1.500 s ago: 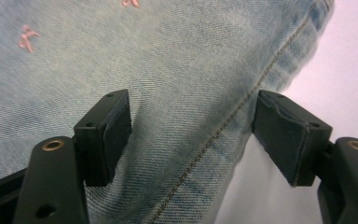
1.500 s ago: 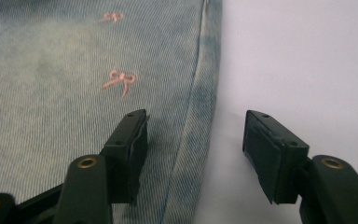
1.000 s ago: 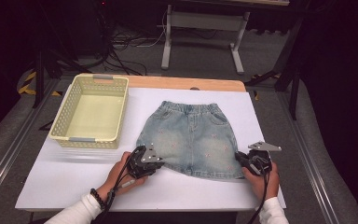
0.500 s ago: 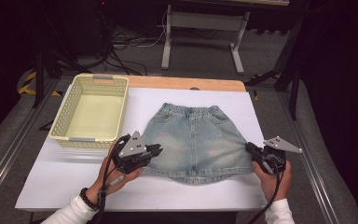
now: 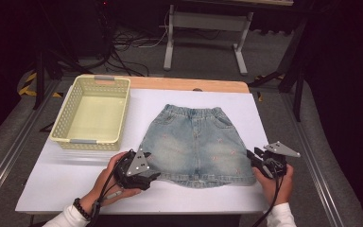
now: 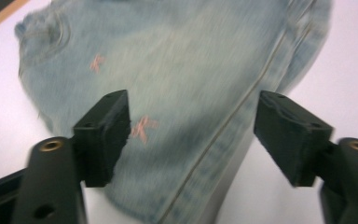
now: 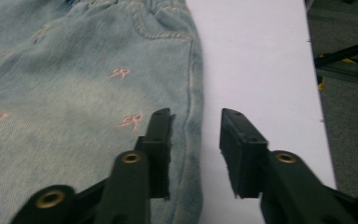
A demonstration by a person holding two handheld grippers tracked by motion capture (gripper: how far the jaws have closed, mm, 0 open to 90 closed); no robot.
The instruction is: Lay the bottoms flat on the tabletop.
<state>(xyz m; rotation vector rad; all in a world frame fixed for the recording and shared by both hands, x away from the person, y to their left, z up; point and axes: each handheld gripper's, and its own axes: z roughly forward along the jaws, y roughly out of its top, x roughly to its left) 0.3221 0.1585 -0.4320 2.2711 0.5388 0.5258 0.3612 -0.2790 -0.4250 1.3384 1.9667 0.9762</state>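
Denim skirt (image 5: 197, 144) is lying flat; left gripper (image 5: 152, 178) and right gripper (image 5: 254, 158), jaws just opening, are gripping nothing.

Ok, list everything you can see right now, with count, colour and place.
denim skirt: one, faded blue with small pink marks, flat on the middle of the table, waistband at the far side.
basket: one, pale yellow, on the table left of the skirt.
table: one, white cover, wooden far edge.
metal stand: one, grey, on the floor beyond the table.
cables: several, black, on the floor behind.
left gripper: one, black, jaws just opened, over the skirt's near left corner.
right gripper: one, black, jaws just opened, astride the skirt's right edge.
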